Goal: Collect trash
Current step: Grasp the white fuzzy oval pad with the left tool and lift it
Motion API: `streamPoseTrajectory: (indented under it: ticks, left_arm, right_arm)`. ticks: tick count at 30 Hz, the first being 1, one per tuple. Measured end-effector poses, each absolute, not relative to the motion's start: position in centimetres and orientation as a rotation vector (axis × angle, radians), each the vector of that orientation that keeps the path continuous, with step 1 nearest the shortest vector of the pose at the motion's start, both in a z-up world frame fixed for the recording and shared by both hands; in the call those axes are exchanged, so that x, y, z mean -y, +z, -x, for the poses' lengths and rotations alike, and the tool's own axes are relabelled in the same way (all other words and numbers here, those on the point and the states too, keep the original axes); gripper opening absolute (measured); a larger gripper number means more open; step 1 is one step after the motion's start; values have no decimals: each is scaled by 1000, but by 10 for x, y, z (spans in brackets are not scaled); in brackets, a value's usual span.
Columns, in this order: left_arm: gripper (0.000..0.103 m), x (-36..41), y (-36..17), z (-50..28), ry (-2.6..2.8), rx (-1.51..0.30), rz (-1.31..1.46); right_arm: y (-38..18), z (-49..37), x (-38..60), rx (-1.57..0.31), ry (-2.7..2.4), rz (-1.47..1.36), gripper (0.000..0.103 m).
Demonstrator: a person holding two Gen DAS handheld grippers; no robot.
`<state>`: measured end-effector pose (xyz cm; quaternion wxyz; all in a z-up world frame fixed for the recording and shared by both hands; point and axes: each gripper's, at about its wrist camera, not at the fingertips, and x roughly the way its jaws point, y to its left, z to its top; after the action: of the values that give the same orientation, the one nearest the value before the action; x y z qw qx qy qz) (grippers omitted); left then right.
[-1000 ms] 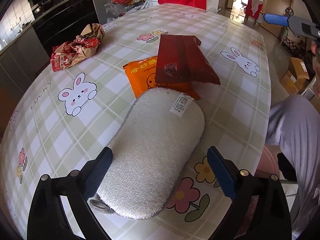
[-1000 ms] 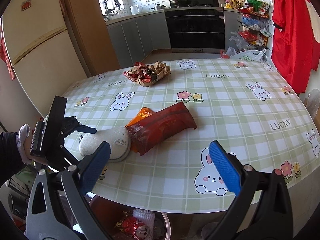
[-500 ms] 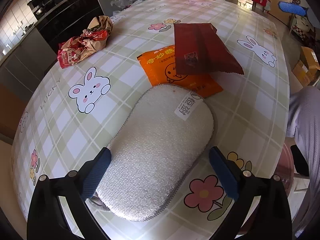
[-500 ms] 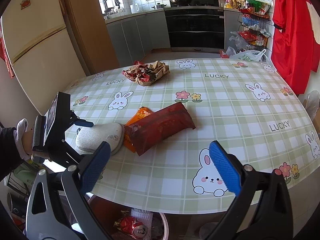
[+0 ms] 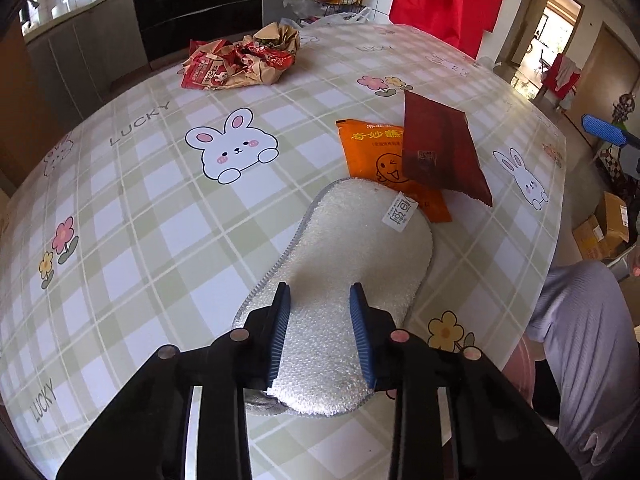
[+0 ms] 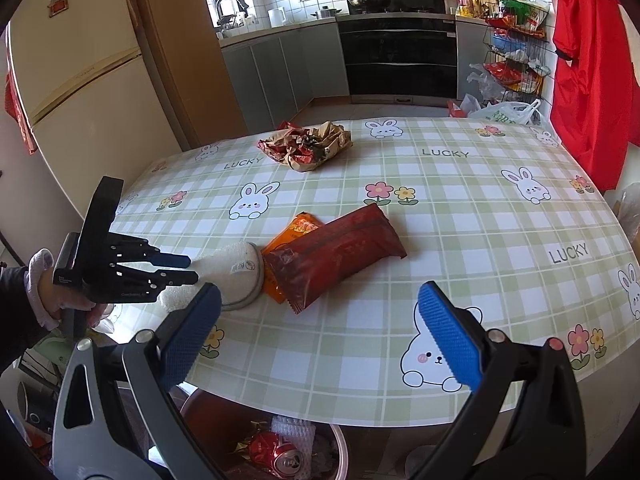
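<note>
A white scrubbing pad point(image 5: 352, 248) lies near the table's edge, its far end touching an orange snack packet point(image 5: 372, 156). A dark red packet point(image 5: 440, 152) lies over the orange one. My left gripper point(image 5: 320, 320) has its jaws closing, and both blue pads press on the pad's near end. The right wrist view shows this left gripper point(image 6: 190, 270) gripping the white pad point(image 6: 236, 264) beside the orange packet point(image 6: 298, 228) and red packet point(image 6: 340, 252). My right gripper point(image 6: 320, 332) hovers open over the near table edge, holding nothing.
Crumpled wrappers point(image 6: 308, 148) sit at the far side of the checked table point(image 6: 480, 200). Below the near edge stands a bin point(image 6: 340, 440) holding a crushed can point(image 6: 280, 456). A person's grey-clad leg point(image 5: 580, 340) and cardboard boxes point(image 5: 604, 232) are to the right.
The left jaws came in from wide apart and now press on the pad's near end. The left wrist rolled and shifted a little. My right gripper stayed still.
</note>
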<state>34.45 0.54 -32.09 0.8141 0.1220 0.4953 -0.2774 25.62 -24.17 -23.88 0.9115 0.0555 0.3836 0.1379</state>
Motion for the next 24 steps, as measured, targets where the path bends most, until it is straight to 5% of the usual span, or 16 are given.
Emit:
streamPoseTrajectory:
  ticks: [10, 11, 12, 14, 24]
  left_arm:
    - [32, -29, -321, -323, -562, -1105, -63]
    - [42, -29, -320, -320, -573, -1101, -68]
    - [66, -26, -318, -316, -590, -1083, -92]
    - [94, -18, -315, -308, -632, -1044, -177]
    - [96, 7, -349, -316, -622, -1088, -415]
  right_arm:
    - [-244, -257, 244, -803, 280, -119, 97]
    - [-246, -258, 245, -809, 278, -124, 97]
    - [-247, -258, 246, -813, 276, -130, 97]
    - [-249, -259, 247, -821, 278, -150, 97]
    - [-255, -263, 246, -837, 272, -138, 97]
